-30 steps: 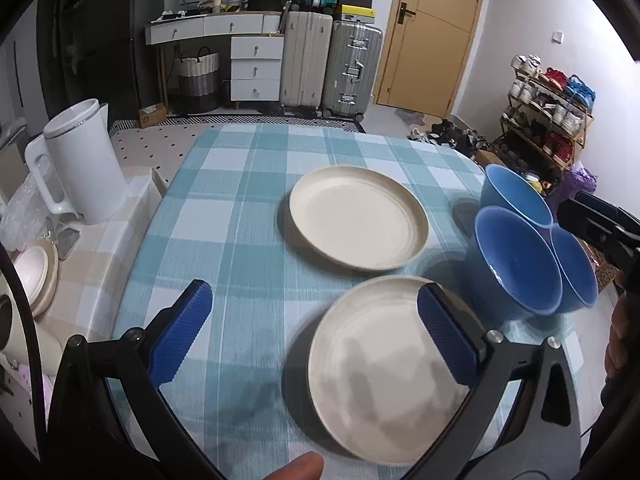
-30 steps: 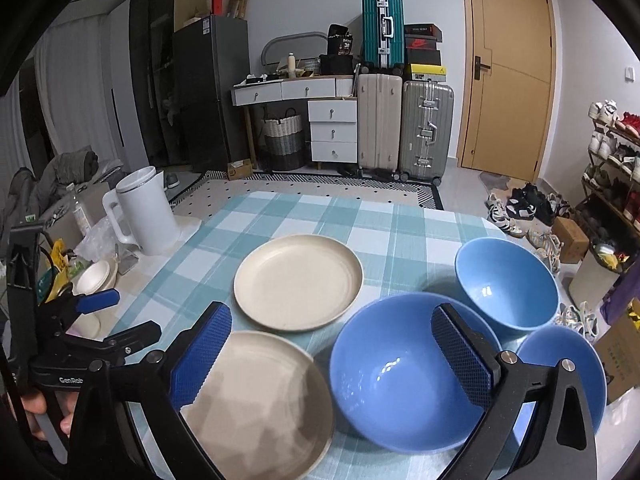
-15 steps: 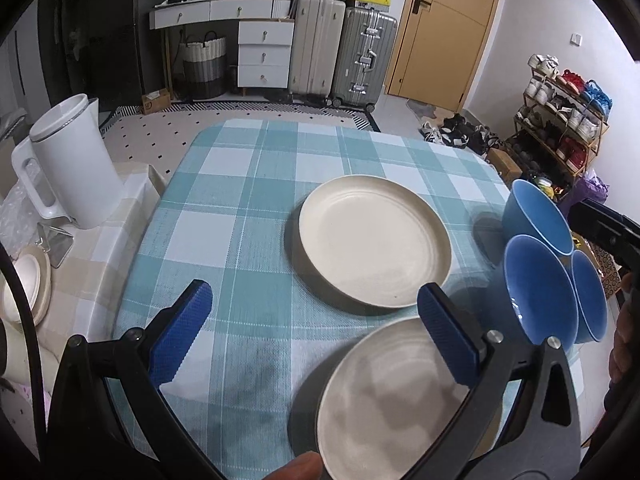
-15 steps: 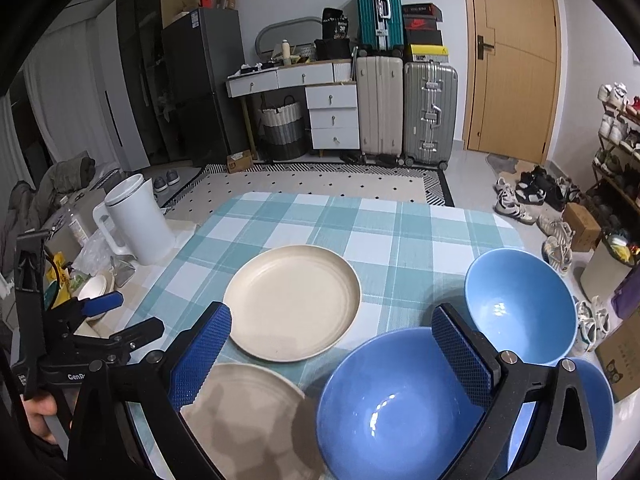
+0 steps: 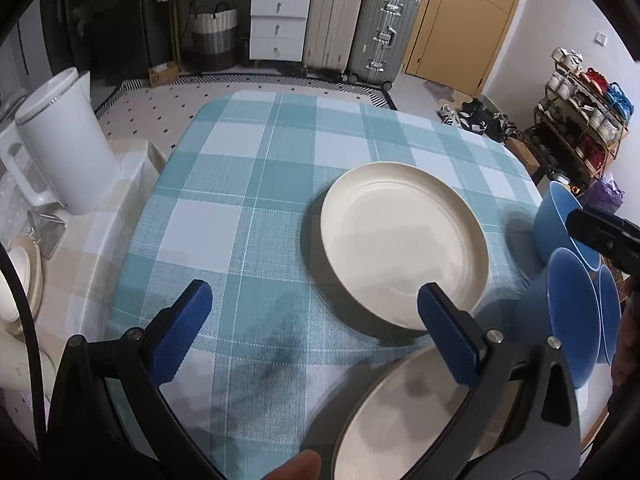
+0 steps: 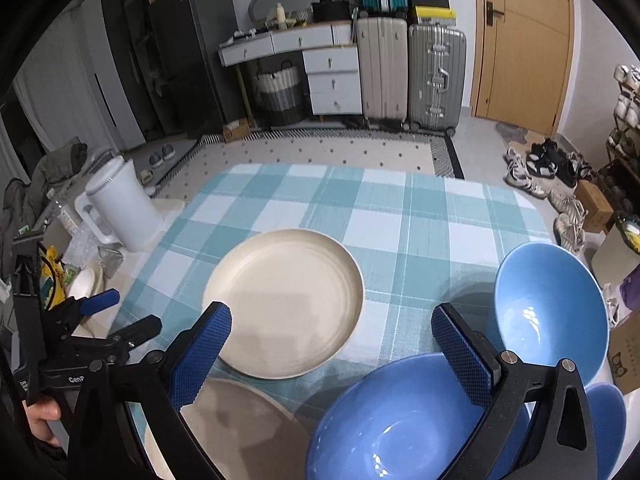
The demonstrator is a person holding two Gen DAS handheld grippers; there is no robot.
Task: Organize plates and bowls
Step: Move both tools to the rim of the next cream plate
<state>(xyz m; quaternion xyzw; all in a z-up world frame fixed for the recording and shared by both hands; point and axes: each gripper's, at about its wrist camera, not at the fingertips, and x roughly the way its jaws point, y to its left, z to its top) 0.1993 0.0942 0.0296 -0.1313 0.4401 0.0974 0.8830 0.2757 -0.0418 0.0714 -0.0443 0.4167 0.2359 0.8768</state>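
Observation:
Two cream plates lie on a checked blue tablecloth (image 5: 248,184): a far plate (image 5: 404,248) (image 6: 286,300) and a near plate (image 5: 404,416) (image 6: 236,428) at the front edge. Three blue bowls stand to the right: a big near bowl (image 6: 404,420) (image 5: 568,316), a far bowl (image 6: 548,312) (image 5: 554,216) and a small bowl (image 6: 604,424). My left gripper (image 5: 316,332) is open above the cloth, its right finger over the near plate's rim. My right gripper (image 6: 332,352) is open above the gap between the far plate and the big bowl, holding nothing.
A white kettle (image 5: 60,148) (image 6: 120,208) stands on a side table left of the cloth, beside a small white dish (image 5: 20,280). Suitcases (image 6: 412,72), a drawer unit and a shoe rack (image 5: 580,120) stand beyond the table.
Both grippers have drawn back toward the table's near edge and tilted up, so the plates and bowls sit lower in the views. Both stay open; no dish has moved.

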